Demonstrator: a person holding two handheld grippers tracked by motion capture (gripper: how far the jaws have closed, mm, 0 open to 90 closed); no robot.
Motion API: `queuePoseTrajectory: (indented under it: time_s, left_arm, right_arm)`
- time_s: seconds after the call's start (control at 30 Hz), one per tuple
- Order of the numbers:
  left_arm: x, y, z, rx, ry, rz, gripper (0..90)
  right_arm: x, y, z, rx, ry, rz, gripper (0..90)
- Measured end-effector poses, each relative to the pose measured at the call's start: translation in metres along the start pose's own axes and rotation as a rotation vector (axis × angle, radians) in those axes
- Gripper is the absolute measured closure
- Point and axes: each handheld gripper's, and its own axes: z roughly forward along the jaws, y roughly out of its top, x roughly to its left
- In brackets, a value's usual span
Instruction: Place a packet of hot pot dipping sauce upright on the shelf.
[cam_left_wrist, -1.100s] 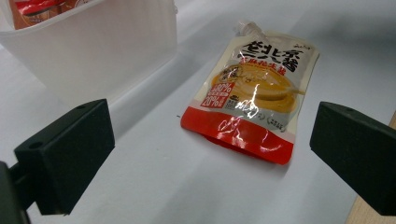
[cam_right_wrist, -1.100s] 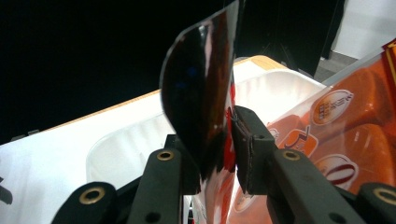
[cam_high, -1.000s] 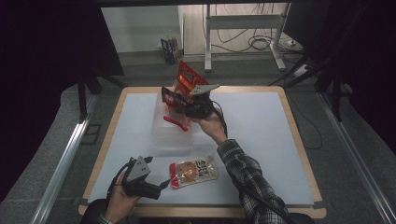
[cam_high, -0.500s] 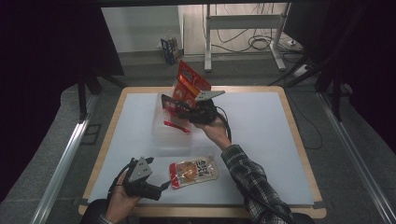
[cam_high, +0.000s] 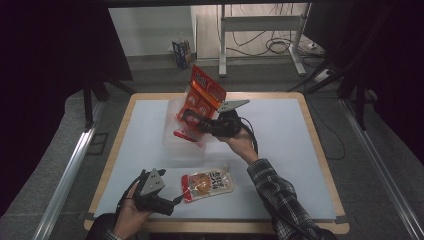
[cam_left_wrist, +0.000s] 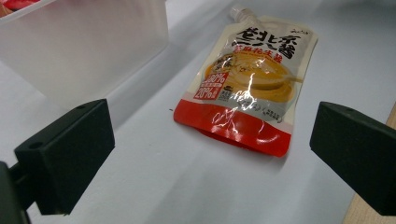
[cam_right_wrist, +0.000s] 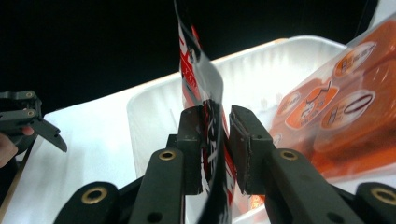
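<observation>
Right gripper (cam_high: 192, 119) drifts its pinched red packet (cam_high: 186, 131) further over the bin (cam_high: 172, 142), so drop's close; left gripper (cam_high: 172, 204) idles wide open by the pouch (cam_high: 207, 183)

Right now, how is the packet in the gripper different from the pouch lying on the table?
The red-and-black packet stands on edge, pinched by the right gripper over the clear plastic tub; the soup pouch lies flat on the table, untouched. The packet bends as it is held; the pouch rests flat with its spout pointing away from the open left gripper. The pouch shows a yellow picture, the packet does not. Both are shiny and partly red.
</observation>
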Motion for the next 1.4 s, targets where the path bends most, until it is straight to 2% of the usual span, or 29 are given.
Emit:
queuePoseTrajectory:
  time_s: [0.23, 0.43, 0.47, 0.73, 0.9, 1.2, 1.23, 1.33, 1.4]
  left_arm:
    - [0.0, 0.0, 0.0, 0.002, 0.001, -0.001, 0.0]
    - [0.0, 0.0, 0.0, 0.004, 0.003, 0.0, 0.0]
    - [0.0, 0.0, 0.0, 0.006, 0.005, 0.001, 0.0]
    - [0.0, -0.001, 0.002, 0.017, 0.005, 0.004, 0.0]
    - [-0.001, -0.001, 0.003, 0.027, 0.005, 0.016, 0.3]
    - [-0.002, -0.001, 0.004, 0.03, 0.007, 0.029, 0.4]
    - [-0.002, -0.001, 0.004, 0.027, 0.004, 0.03, 0.3]
    - [-0.002, -0.002, 0.003, 0.02, 0.004, 0.038, 0.2]
    - [-0.001, -0.002, 0.003, 0.01, 0.002, 0.044, 0.1]
  right_arm:
    - [-0.002, -0.003, 0.005, 0.024, -0.003, 0.017, 70.8]
    - [0.001, -0.001, 0.007, 0.04, -0.021, 0.015, 62.7]
    - [0.002, 0.0, 0.007, 0.055, -0.04, 0.01, 57.1]
    - [0.008, -0.002, 0.009, 0.11, -0.099, 0.009, 37.0]
    - [0.013, -0.004, 0.007, 0.136, -0.139, 0.015, 27.8]
    - [0.021, -0.012, 0.0, 0.139, -0.187, 0.007, 13.6]
    - [0.022, -0.015, 0.0, 0.153, -0.2, 0.005, 10.2]
    - [0.023, -0.018, -0.001, 0.175, -0.217, -0.009, 8.0]
    - [0.024, -0.019, -0.002, 0.181, -0.214, -0.009, 4.5]
